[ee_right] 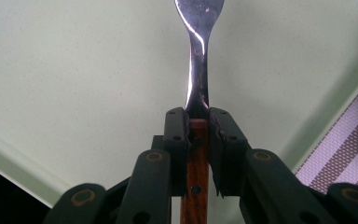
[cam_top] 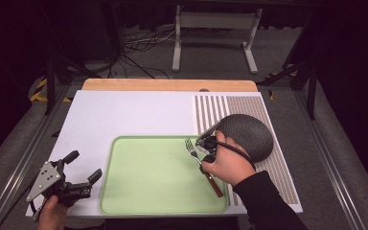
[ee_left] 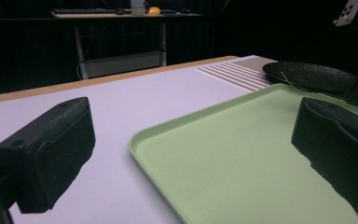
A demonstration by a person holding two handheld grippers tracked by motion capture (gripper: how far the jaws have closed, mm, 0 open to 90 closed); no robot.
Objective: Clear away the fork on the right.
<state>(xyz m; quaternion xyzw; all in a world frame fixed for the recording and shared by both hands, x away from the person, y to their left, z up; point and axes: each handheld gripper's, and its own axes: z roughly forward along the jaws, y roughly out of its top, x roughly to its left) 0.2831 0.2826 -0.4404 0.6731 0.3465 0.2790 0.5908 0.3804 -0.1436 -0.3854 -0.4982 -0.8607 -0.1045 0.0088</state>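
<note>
A fork with a steel head and a brown wooden handle lies at the right side of the pale green tray. My right gripper is shut on the fork where the steel neck meets the wood. In the right gripper view the jaws clamp the handle and the steel neck runs up over the tray. My left gripper rests open at the table's front left, off the tray. Its black fingers stand wide apart with nothing between them.
A dark grey round dish sits upside down on a striped placemat right of the tray; its rim shows in the left gripper view. A white board covers the table. Cables and a stand lie on the floor behind.
</note>
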